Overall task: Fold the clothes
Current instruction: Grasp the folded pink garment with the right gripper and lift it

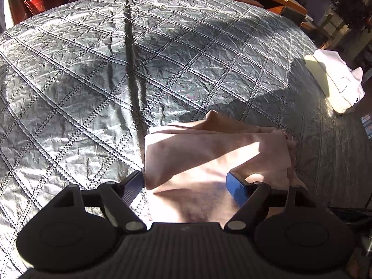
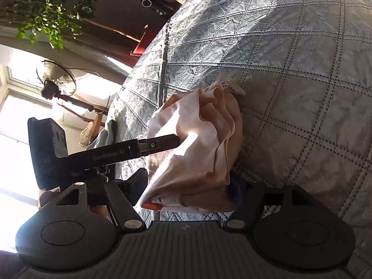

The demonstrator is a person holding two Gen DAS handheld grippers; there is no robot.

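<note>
A pale pink folded garment (image 1: 209, 153) lies on a bed covered by a grey quilted bedspread (image 1: 93, 81), near the bedspread's close edge. Sunlight falls across the cloth in a bright band.

The left gripper (image 1: 186, 183) points steeply down over the garment with its jaws spread wide. One black finger (image 1: 133, 187) sits at the garment's left edge and the blue-padded finger (image 1: 237, 186) rests over its surface; neither pinches the cloth.

From the right wrist view, the garment (image 2: 197, 151) shows several stacked layers with a white label (image 2: 229, 86) at its far end. The right gripper (image 2: 188, 190) is spread on either side of the near end of the bundle, not visibly pressing it.

A white folded garment (image 1: 334, 81) sits well apart, at the bed's right edge. A standing fan (image 2: 57, 79) and a leafy plant (image 2: 48, 16) stand beyond the bed.
</note>
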